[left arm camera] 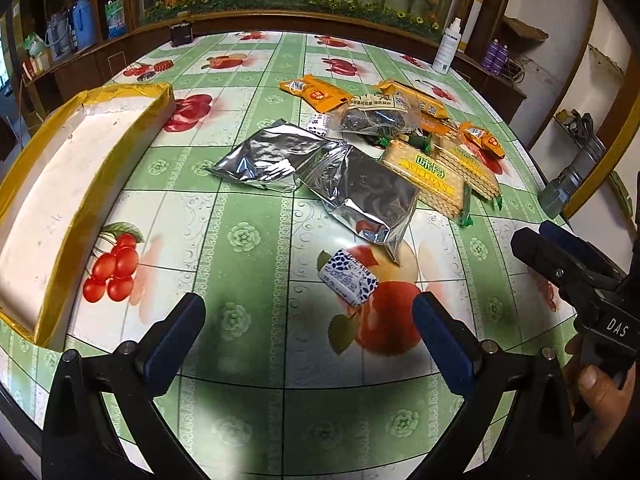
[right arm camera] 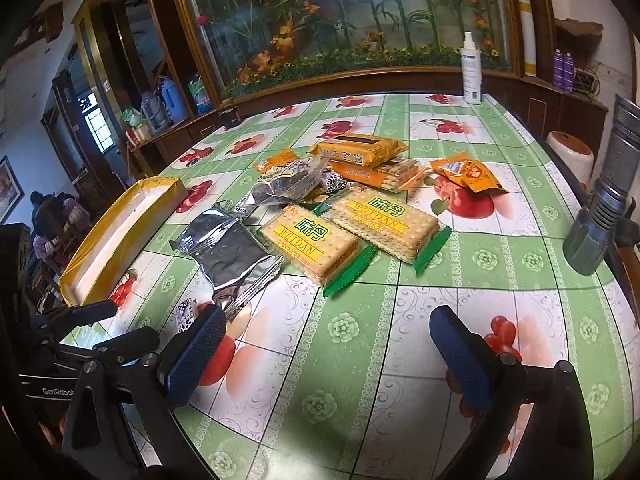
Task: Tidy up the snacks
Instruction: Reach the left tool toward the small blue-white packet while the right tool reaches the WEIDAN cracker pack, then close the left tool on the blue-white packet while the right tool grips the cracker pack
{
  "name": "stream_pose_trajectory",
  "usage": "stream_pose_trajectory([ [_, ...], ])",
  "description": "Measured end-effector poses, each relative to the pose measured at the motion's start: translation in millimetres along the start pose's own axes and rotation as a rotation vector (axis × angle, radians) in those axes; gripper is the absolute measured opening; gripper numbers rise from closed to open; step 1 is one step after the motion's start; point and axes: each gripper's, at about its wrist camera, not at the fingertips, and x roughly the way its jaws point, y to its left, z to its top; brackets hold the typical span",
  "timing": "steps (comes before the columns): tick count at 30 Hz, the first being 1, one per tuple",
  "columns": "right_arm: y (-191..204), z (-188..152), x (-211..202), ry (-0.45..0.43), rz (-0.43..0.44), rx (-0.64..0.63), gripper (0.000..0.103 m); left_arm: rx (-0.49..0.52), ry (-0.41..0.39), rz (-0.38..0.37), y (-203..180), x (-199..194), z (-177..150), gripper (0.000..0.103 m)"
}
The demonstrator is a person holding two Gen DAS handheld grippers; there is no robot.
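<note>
A pile of snacks lies mid-table: two silver foil packs (left arm camera: 360, 192) (right arm camera: 230, 246), two yellow WEIDAN cracker packs (right arm camera: 310, 242) (left arm camera: 430, 178), orange packs (right arm camera: 360, 150) (left arm camera: 316, 94), a dark clear-wrapped pack (left arm camera: 376, 118). A small blue-and-white sweet (left arm camera: 348, 282) lies nearest, just beyond my open left gripper (left arm camera: 308, 328), which holds nothing. My right gripper (right arm camera: 326, 344) is open and empty, short of the cracker packs; it also shows at the right edge of the left wrist view (left arm camera: 540, 240). An empty gold-rimmed white box (left arm camera: 84, 184) (right arm camera: 120, 236) stands at the left.
The table wears a green fruit-print cloth (left arm camera: 248, 240). A white spray bottle (right arm camera: 472, 70) stands at the far edge, a grey flashlight (right arm camera: 600, 216) at the right edge. A wooden ledge with a floral panel runs behind. A person's hand (left arm camera: 600, 384) holds the right gripper.
</note>
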Motion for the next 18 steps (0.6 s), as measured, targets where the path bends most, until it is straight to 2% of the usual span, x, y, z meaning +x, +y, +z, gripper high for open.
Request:
stream_pose_trajectory([
  [2,-2,7,2,-0.002,0.023,-0.024,0.101,-0.024,0.006,-0.018,-4,5,4,0.103],
  [4,-7,17,5,-0.007,0.04,-0.05,0.097,-0.038,0.017,-0.006,-9,14,8,0.103],
  [5,-10,22,8,-0.002,0.039,-0.06,0.093,-0.045,0.03,-0.01,-12,19,10,0.103],
  [7,-18,32,18,0.021,0.05,-0.071,0.085,-0.059,0.051,-0.025,-15,29,11,0.088],
  [8,-23,36,22,0.03,0.056,-0.073,0.077,-0.064,0.064,-0.021,-16,32,12,0.08],
  [9,-28,39,29,0.043,0.053,-0.073,0.073,-0.052,0.043,0.004,-18,32,13,0.076],
  [14,-47,54,55,0.098,0.073,-0.078,0.073,-0.037,0.04,0.002,-20,32,17,0.059],
  [15,-46,57,60,0.105,0.072,-0.093,0.073,-0.025,0.04,0.002,-20,31,16,0.059],
  [18,-41,66,75,0.121,0.068,-0.159,0.073,0.008,0.036,-0.019,-20,30,14,0.041],
])
